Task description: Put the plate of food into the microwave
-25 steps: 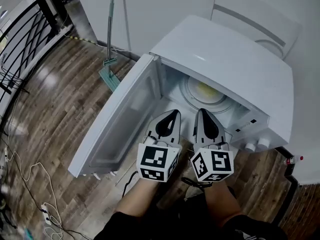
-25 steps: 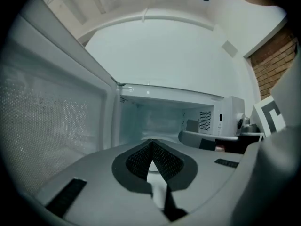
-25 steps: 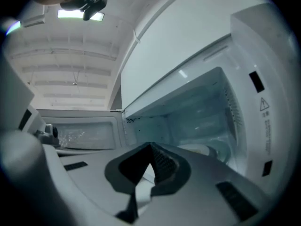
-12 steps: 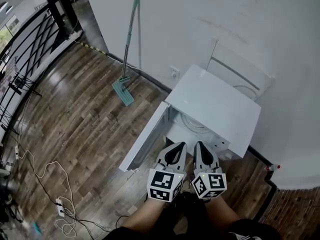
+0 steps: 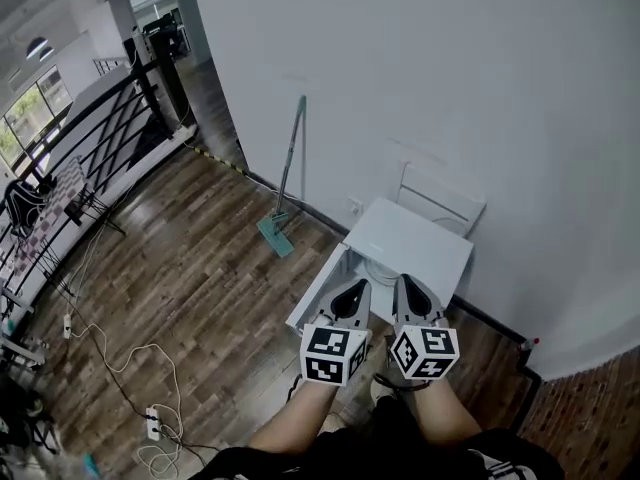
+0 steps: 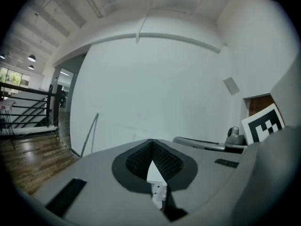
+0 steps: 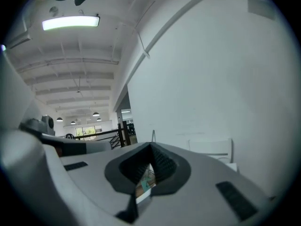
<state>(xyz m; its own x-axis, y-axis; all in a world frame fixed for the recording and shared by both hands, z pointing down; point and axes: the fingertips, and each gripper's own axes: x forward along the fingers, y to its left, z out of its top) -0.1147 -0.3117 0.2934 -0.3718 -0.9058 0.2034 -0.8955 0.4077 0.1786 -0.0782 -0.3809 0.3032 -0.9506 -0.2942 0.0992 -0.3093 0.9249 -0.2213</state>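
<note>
left gripper and right gripper both pinched together, empty, side by side just in front of the open microwave.

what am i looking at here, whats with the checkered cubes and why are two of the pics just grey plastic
No robot here: a person holds a grey two-jaw gripper in each hand; the black-and-white marker cubes are parts of those. The wide picture comes from a camera on the person's head, looking down: left gripper, right gripper. The other two come from cameras riding on each gripper, looking along its jaws, hence the grey plastic. Both pairs of jaws are shut, holding nothing. On the brown wooden plank floor, a white box-shaped microwave stands by the white wall, its door swung open. Something round and pale shows inside, too small to identify. A teal-headed mop leans on the wall nearby.
</note>
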